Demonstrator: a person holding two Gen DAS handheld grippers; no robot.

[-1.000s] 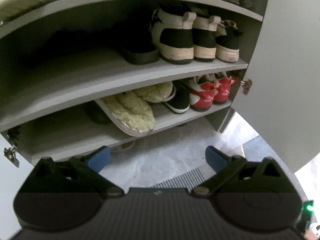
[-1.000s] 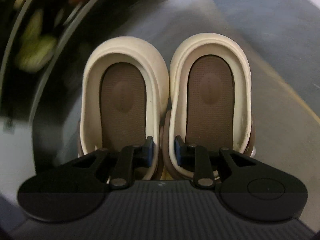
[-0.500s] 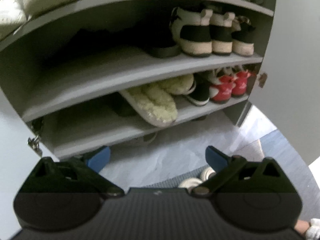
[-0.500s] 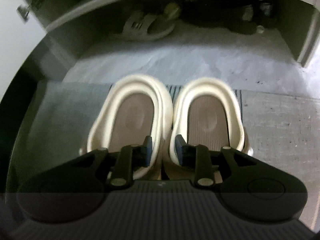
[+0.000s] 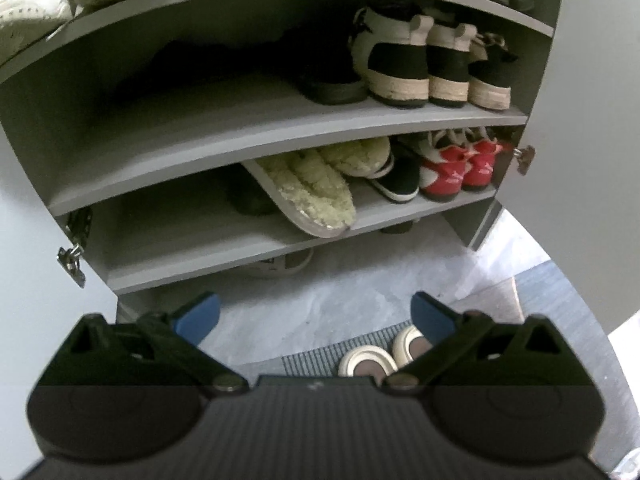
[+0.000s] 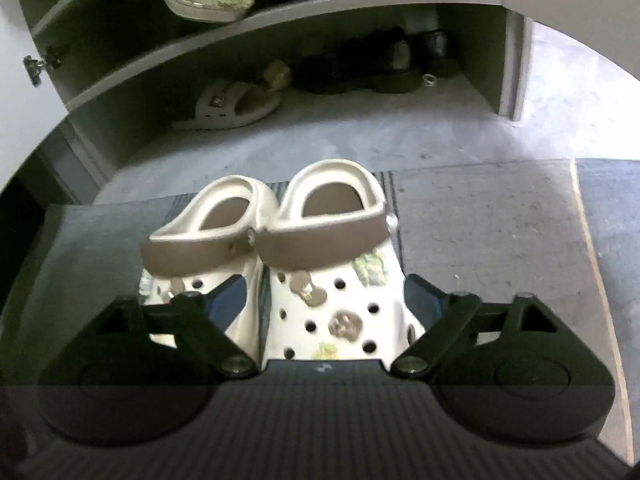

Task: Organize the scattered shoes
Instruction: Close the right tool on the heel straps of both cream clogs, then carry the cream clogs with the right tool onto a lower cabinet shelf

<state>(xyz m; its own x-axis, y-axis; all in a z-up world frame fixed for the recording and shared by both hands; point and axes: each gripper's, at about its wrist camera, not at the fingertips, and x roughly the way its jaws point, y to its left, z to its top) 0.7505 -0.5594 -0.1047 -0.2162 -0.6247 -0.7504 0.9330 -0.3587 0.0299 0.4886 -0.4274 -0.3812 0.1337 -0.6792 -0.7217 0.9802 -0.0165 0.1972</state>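
A pair of cream clogs with brown heel straps and charms stands side by side on a dark floor mat (image 6: pixel 100 232), toes toward the right wrist camera. My right gripper (image 6: pixel 324 300) has its jaws opening. The right clog (image 6: pixel 332 320) lies between them with the pads apart from it, and the left clog (image 6: pixel 208 236) sits just outside the left finger. In the left wrist view the same clogs (image 5: pixel 368 362) show low down, behind my left gripper (image 5: pixel 316 316), which stands open and holds nothing, facing the grey shoe cabinet (image 5: pixel 240 136).
The cabinet shelves hold fluffy green slippers (image 5: pixel 312 188), red sneakers (image 5: pixel 452 172), black-and-cream shoes (image 5: pixel 400 68) and white sneakers (image 5: pixel 36 4). A grey sandal (image 6: pixel 232 104) and dark shoes lie on the floor under the lowest shelf. An open cabinet door (image 5: pixel 580 120) stands at the right.
My right gripper was shut on the inner rims of both clogs; it came down, set them on the mat and spread its jaws. The clogs have come into the left wrist view.
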